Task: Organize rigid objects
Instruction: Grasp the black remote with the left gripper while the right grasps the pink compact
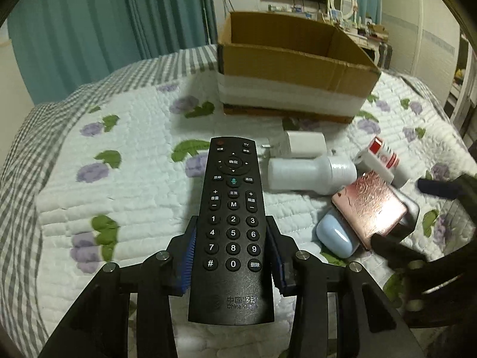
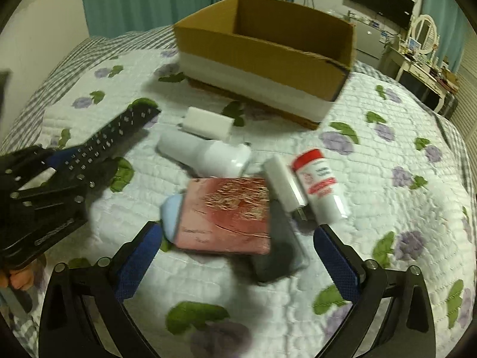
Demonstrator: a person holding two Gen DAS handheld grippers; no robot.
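Two grippers are at work over a bed with a flowery quilt [image 1: 125, 185]. On the left side, the left gripper [image 1: 232, 247] has its blue pads pressed on both long sides of a black remote [image 1: 234, 208], so it is holding the remote up off the quilt. Ahead of it sits an open cardboard box [image 1: 286, 59], with nothing to be seen inside from here. I think the step now is carrying the remote to the box. The next move looks like lifting it over the near wall and letting go inside.

In the middle lies a pile: a white charger [image 2: 208, 122], a white bottle [image 2: 205, 153], a pink phone [image 2: 229, 217] resting on a pale blue case [image 2: 171, 216] and a dark phone [image 2: 280, 253], then a white stick [image 2: 281, 183] and a red-capped bottle [image 2: 320, 185].

On the right, the right gripper [image 2: 238, 256] has its fingers wide apart, holding nothing, around the pink phone. It could close on that next, but the phone lies flat and stacked, so it needs care.
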